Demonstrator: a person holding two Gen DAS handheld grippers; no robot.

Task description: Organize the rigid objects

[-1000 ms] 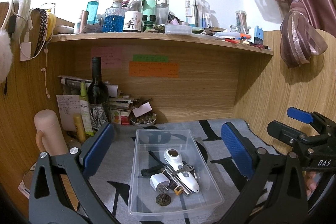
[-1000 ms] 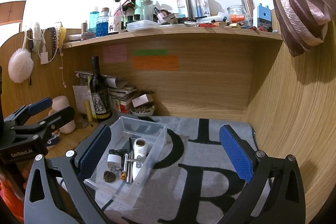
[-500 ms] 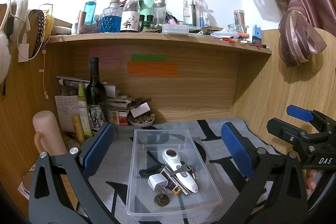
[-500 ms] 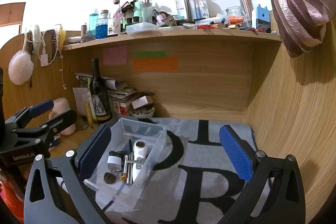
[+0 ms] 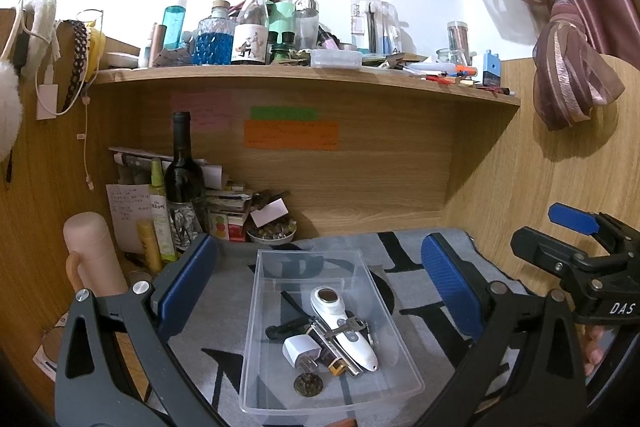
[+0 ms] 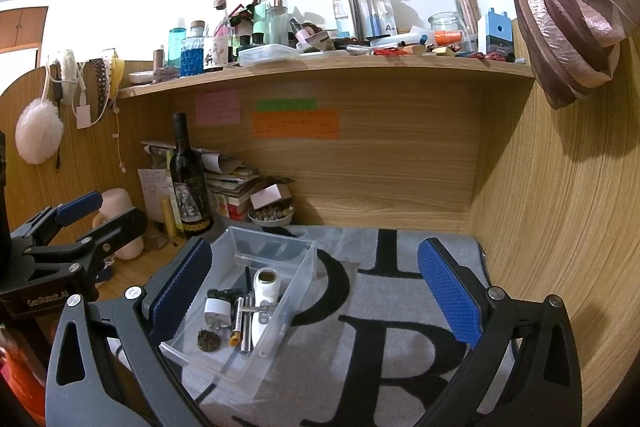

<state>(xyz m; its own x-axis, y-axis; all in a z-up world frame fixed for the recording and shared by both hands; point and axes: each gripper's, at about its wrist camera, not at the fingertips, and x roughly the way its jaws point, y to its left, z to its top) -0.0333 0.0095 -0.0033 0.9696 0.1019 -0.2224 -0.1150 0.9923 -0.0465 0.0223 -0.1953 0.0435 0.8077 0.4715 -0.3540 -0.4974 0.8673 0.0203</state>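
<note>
Clear bin [image 5: 362, 393] near edge cut off | contents overlapping, small items unclear | both hand-held grippers agape, empty

Writing on the orange note [image 5: 291, 135] too small to read (likewise the pink note [image 6: 218, 107]).

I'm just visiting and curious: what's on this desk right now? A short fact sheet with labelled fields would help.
setting: wooden desk nook, grey mat with black letters
container: clear plastic bin on the mat
bin contents: white handheld device, white plug adapter, small dark round piece, metal bits
left gripper: open, empty, above the bin
right gripper: open, empty, over bin and mat
behind bin: dark wine bottle, small bowl, stacked papers
upper shelf: crowded with bottles and jars
</note>
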